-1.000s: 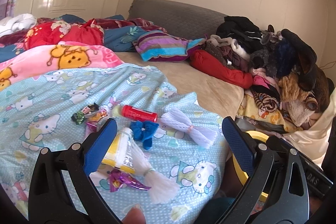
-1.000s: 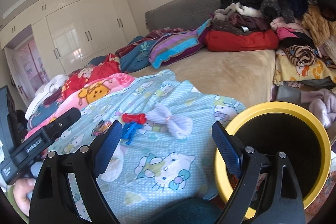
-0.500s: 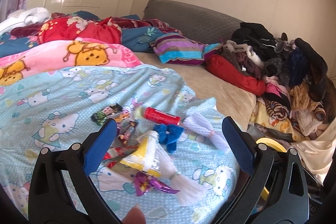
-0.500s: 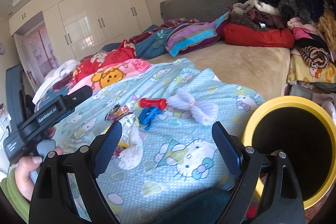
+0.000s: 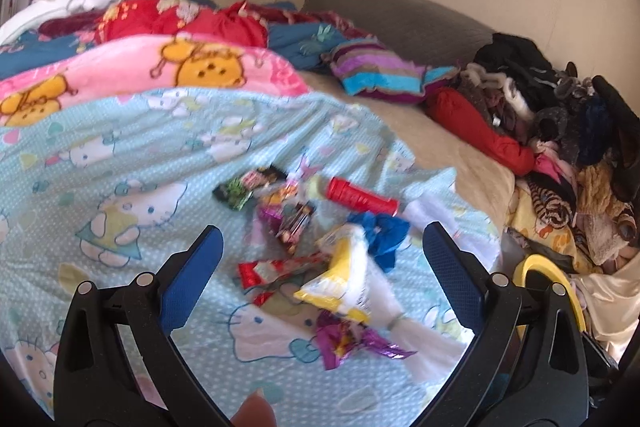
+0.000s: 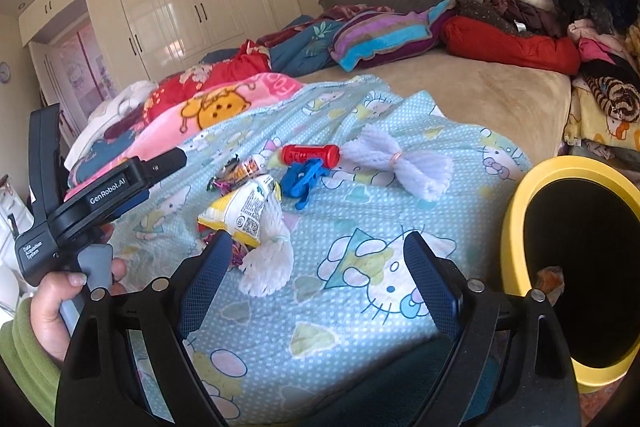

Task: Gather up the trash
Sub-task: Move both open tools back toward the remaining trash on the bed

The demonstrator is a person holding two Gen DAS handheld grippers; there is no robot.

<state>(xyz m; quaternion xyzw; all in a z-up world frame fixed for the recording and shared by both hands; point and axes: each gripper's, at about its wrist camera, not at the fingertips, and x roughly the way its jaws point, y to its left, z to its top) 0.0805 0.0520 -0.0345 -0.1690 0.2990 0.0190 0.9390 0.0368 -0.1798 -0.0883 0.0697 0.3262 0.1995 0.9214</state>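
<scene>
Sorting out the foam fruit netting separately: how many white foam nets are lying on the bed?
2. One white foam net lies right of the red tube. The other white foam net lies nearer, against the yellow snack bag. More may hide under wrappers.

Lt-blue cat-print blanket, red tube, yellow/white wrapper, yellow bin w/ black inside, blue claw pads.

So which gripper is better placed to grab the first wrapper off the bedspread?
Probably the left gripper: its open jaws frame the yellow packet. The open right gripper faces bare bedspread, nearer the yellow bin.
</scene>
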